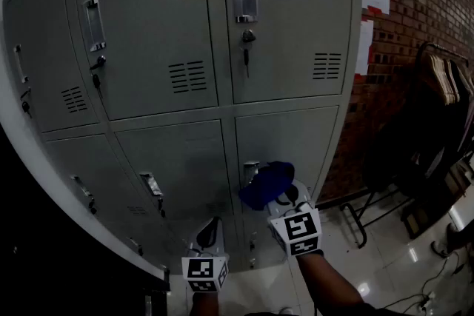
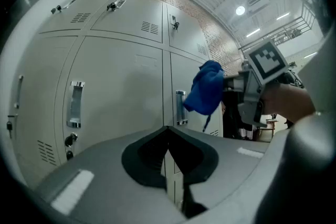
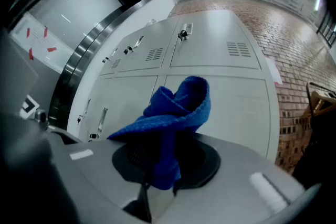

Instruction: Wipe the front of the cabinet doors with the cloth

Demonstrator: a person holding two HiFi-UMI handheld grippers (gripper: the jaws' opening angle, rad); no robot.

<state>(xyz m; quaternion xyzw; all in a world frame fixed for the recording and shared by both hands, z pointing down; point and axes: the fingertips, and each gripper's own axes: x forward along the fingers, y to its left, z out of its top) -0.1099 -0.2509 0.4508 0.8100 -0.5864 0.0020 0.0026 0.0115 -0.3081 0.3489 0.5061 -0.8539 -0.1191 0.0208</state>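
The right tongs (image 3: 157, 176) pinch the blue cloth (image 1: 265, 185) near a lower cabinet door (image 1: 296, 144) (contact unclear). The left tongs (image 2: 168, 152) are closed and empty. Most of the wiping seemingly remains.

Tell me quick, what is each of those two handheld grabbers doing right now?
Left gripper: fingers closed, holding nothing.
Right gripper: closed on the blue cloth.

The glossy floor (image 1: 398, 264) carries the grey cabinet (image 1: 289, 18) and a clothes rack (image 1: 437, 85).
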